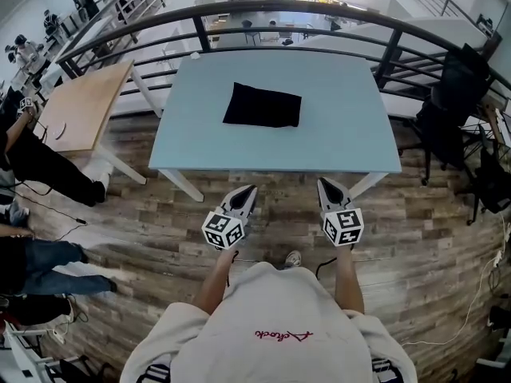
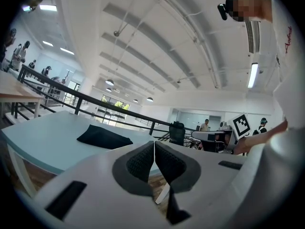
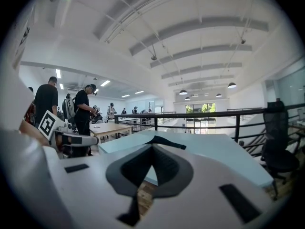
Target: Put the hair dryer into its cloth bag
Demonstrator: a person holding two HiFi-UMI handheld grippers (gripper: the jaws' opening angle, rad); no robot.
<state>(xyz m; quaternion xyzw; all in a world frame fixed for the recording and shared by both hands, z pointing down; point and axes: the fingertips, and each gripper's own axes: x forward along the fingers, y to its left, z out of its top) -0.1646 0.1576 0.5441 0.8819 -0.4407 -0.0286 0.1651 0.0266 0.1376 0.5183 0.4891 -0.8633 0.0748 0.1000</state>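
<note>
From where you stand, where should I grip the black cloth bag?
Take the black cloth bag by its near edge, coming in low from the near side of the table. It lies flat, so likely only an edge offers a pinch. Open the shut right gripper first.

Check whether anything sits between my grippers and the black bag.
Nothing visible does: only bare table lies between the black cloth bag and the shut left gripper and right gripper, held just off its near edge.
</note>
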